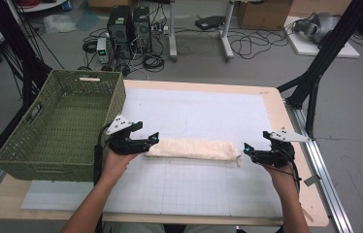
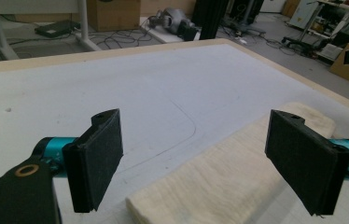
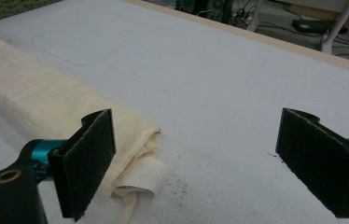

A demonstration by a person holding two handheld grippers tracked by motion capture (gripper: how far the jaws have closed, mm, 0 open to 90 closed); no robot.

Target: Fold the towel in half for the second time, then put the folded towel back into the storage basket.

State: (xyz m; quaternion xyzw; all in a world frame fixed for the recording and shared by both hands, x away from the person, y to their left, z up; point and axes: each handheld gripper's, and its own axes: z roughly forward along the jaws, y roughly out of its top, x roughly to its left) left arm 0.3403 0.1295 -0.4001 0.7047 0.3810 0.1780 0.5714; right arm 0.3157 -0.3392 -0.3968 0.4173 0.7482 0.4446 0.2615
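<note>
My left gripper (image 1: 154,139) and right gripper (image 1: 245,148) both stand released, nothing between the pads. The folded towel (image 1: 191,149) lies flat on the white mat (image 1: 199,114), long axis running hand to hand. One end sits just beside each gripper. The green basket (image 1: 60,121) stands left, nearer my left gripper.

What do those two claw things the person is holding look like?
Each gripper, left and right, is black with two flat, dark, rough pads on shiny teal posts. A grey three-cornered plate sits on top, and a black cable trails away. The forearms are bare.
</note>
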